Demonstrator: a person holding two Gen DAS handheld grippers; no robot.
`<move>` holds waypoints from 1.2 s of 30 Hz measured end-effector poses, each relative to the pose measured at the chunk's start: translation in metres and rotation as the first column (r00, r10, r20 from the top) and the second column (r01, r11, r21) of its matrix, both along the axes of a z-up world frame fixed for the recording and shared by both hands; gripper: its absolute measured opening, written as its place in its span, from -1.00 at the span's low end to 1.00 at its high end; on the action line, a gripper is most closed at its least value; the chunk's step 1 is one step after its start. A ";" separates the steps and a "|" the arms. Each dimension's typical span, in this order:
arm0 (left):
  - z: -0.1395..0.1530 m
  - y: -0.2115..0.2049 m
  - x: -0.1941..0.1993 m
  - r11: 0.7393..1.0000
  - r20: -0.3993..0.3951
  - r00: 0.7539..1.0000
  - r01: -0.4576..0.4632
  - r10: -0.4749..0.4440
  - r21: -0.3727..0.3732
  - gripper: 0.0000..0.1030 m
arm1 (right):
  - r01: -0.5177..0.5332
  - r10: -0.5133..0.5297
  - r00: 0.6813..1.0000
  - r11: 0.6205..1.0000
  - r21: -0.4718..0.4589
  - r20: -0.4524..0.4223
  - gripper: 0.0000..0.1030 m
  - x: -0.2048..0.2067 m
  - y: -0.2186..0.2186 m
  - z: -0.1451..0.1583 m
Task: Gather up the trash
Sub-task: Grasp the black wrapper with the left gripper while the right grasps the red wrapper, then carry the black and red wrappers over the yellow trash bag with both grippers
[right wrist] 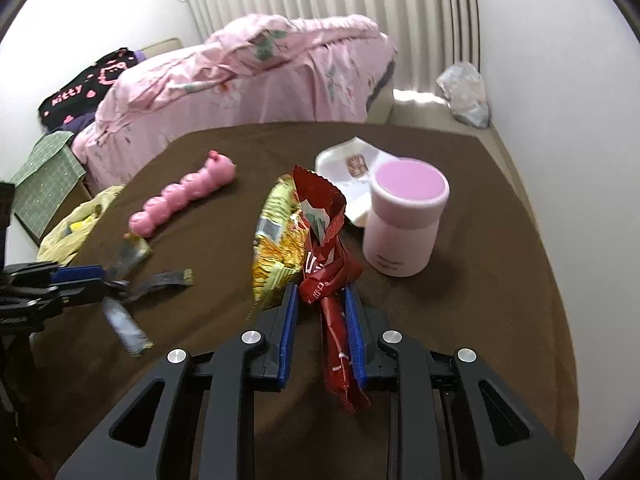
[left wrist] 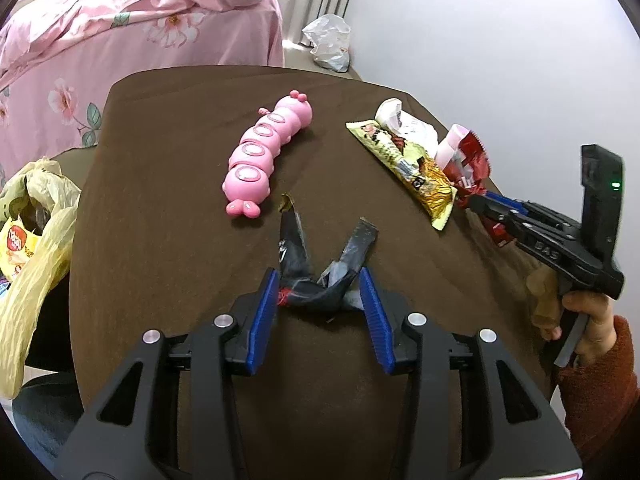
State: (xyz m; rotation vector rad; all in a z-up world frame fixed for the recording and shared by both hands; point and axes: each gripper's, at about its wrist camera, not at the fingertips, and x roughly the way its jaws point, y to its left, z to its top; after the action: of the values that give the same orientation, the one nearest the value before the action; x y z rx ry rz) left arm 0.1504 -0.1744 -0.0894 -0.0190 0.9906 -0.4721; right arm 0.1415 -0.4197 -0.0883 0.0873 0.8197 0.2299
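My left gripper (left wrist: 319, 286) has its blue pads around a crumpled dark wrapper (left wrist: 316, 266) on the brown table; the pads touch its sides, gripping it. It also shows in the right wrist view (right wrist: 132, 276). My right gripper (right wrist: 322, 300) is shut on a red wrapper (right wrist: 326, 256) that sticks up between the pads. A yellow snack bag (right wrist: 276, 236) lies just left of it. A white wrapper (right wrist: 352, 168) lies behind. In the left wrist view the right gripper (left wrist: 476, 204) holds the red wrapper (left wrist: 472, 164) beside the yellow bag (left wrist: 408, 164).
A pink caterpillar toy (left wrist: 264, 152) lies mid-table. A pink cup (right wrist: 404, 224) stands right of the red wrapper. A yellow plastic bag (left wrist: 32, 232) with trash hangs off the table's left edge. A pink-covered bed (right wrist: 248, 76) stands behind the table (left wrist: 168, 240).
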 end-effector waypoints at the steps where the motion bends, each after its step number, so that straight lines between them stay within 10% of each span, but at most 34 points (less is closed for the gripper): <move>1: 0.000 -0.001 -0.001 1.000 0.001 1.000 0.004 -0.004 0.001 -0.20 | -0.004 0.004 1.000 1.000 0.001 0.009 -0.56 -0.004 0.000 0.004; 11: 0.005 -0.010 -0.012 0.996 0.103 0.994 0.021 -0.029 0.083 0.04 | -0.024 0.023 0.999 1.000 0.006 0.050 -0.56 -0.037 0.004 0.018; 19: 0.014 -0.025 -0.022 0.929 0.180 0.913 0.345 -0.365 0.133 0.07 | -0.010 0.008 0.999 1.000 0.029 0.050 -0.56 -0.040 -0.002 0.017; 22: 0.000 -0.023 -0.007 0.946 0.119 0.946 0.279 -0.300 0.168 0.07 | 0.000 -0.002 0.999 0.999 0.044 0.039 -0.56 -0.040 -0.005 0.014; 26: -0.010 0.001 0.003 0.983 0.025 0.983 0.184 -0.184 0.026 0.04 | -0.002 0.001 1.000 0.999 0.045 0.025 -0.56 -0.041 -0.005 0.009; 36: -0.007 0.006 -0.005 0.991 0.040 0.991 0.123 -0.125 0.043 -0.28 | -0.011 0.010 1.000 0.999 0.048 0.019 -0.56 -0.042 0.002 0.008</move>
State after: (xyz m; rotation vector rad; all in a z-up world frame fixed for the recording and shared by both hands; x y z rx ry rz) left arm 0.1451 -0.1684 -0.0968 0.0891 0.9628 -0.5638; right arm 0.0997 -0.4182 -0.0803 0.1258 0.7967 0.2602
